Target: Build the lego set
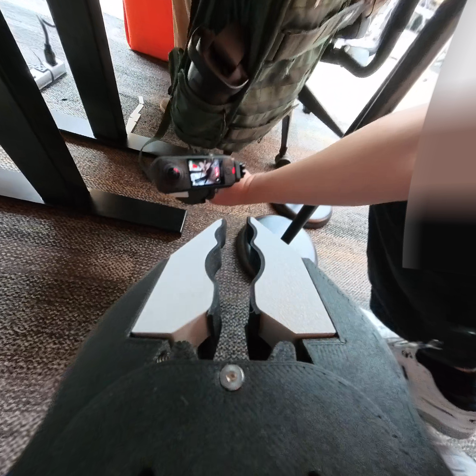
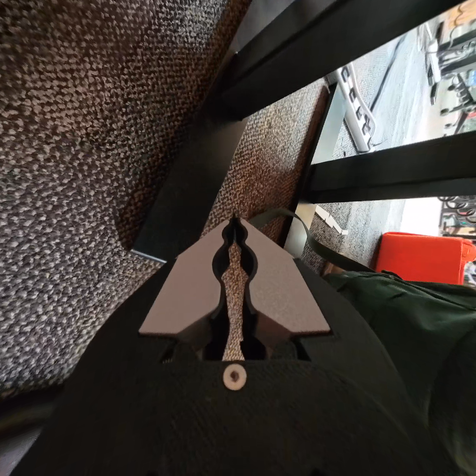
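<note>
No Lego pieces show in either view. My left gripper (image 1: 236, 222) points down at the brown carpet (image 1: 77, 270); its jaws stand a little apart with nothing between them. My right gripper (image 2: 234, 220) is tilted sideways over the carpet (image 2: 77, 128), with its tips touching and nothing held. In the left wrist view a bare arm (image 1: 322, 175) reaches in from the right, holding the other gripper's handle, which carries a camera (image 1: 190, 176); that gripper's fingers are hidden there.
Black table legs and feet (image 1: 139, 211) (image 2: 185, 180) stand on the carpet. An olive backpack (image 1: 244, 77) (image 2: 399, 309) hangs by a chair. An orange box (image 1: 149, 25) (image 2: 422, 257) and a power strip (image 1: 49, 72) (image 2: 355, 110) lie farther off. A shoe (image 1: 438, 412) is at the right. One gripper's finger ends stand about 30 centimeters off the other's.
</note>
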`<state>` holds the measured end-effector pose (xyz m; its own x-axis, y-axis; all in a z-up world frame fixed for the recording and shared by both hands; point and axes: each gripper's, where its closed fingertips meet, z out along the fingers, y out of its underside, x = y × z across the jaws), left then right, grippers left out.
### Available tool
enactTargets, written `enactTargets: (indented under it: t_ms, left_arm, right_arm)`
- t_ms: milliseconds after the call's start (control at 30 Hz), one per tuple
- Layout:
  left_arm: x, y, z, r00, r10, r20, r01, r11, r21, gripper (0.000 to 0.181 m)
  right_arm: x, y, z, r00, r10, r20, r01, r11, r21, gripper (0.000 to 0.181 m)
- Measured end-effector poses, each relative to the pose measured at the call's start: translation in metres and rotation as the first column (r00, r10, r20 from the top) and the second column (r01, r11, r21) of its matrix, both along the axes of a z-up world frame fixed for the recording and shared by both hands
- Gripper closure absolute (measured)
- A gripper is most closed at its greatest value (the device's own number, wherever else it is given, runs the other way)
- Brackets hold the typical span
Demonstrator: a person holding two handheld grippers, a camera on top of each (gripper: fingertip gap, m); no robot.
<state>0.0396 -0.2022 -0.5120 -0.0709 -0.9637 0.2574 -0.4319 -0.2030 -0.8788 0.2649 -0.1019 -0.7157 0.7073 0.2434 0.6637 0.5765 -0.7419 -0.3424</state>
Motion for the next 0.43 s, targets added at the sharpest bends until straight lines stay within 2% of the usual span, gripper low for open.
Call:
enactTargets:
  t_ms: [200,433]
  left_arm:
    - [0.005,0.008,-0.044,0.993,-0.031,-0.115,0.033,0.999,0.010,0.167]
    - [0.017,0.014,-0.065,0.980,-0.058,-0.192,0.066,0.997,0.033,0.167]
  right_arm:
    - [-0.009,-0.008,0.018,0.996,-0.027,-0.087,0.025,1.000,-0.015,0.181]
    - [-0.050,-0.007,0.047,0.964,0.025,-0.265,-0.037,0.998,-0.042,0.181]
